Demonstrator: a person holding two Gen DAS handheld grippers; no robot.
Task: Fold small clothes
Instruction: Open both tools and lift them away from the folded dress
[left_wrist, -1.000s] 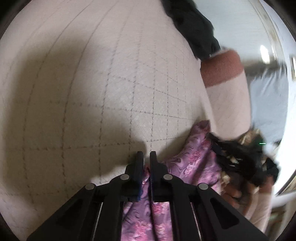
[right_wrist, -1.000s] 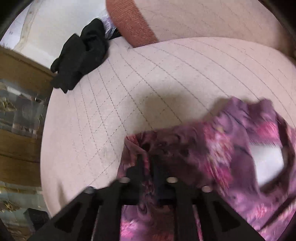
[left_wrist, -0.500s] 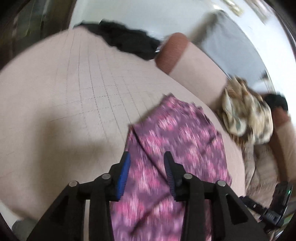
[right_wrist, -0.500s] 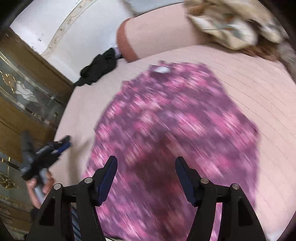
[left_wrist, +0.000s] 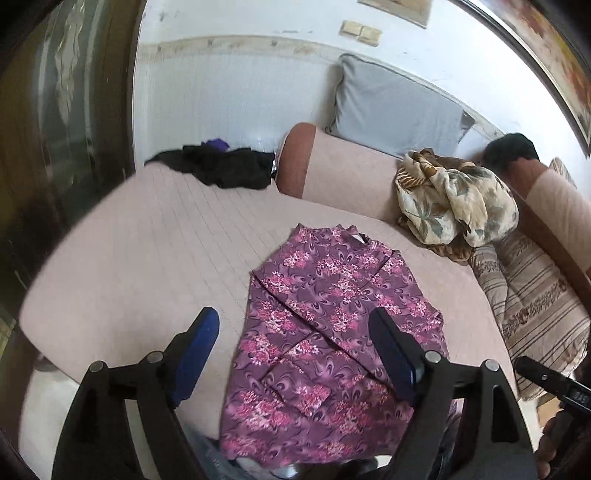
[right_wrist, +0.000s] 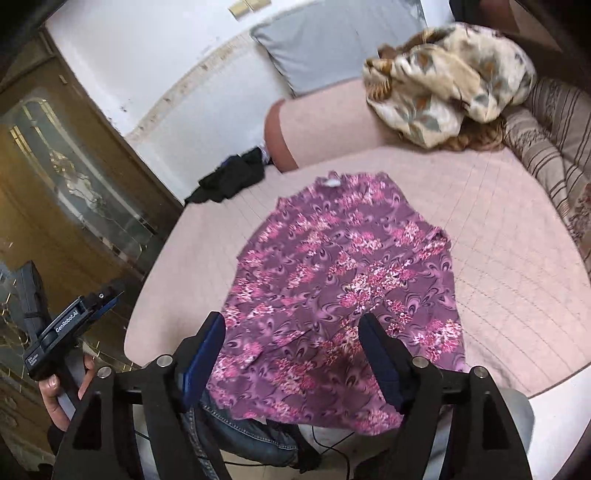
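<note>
Currently: purple floral fabric garment (left_wrist: 325, 325) flat on pink quilted bed (left_wrist: 147, 258) | left gripper (left_wrist: 295, 332) spread wide, empty | right gripper (right_wrist: 291, 338) spread wide, empty

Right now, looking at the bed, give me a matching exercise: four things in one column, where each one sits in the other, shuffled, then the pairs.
Things:
1. purple floral shirt
2. black clothes
3. beige floral cloth
4. grey pillow

Places:
A. bunched at the far left corner of the mattress
B. leaning on the wall behind the bolster
C. spread flat in front of both open tools
D. heaped at the right, by the striped cushion

Pairs: 1-C, 2-A, 3-D, 4-B
</note>
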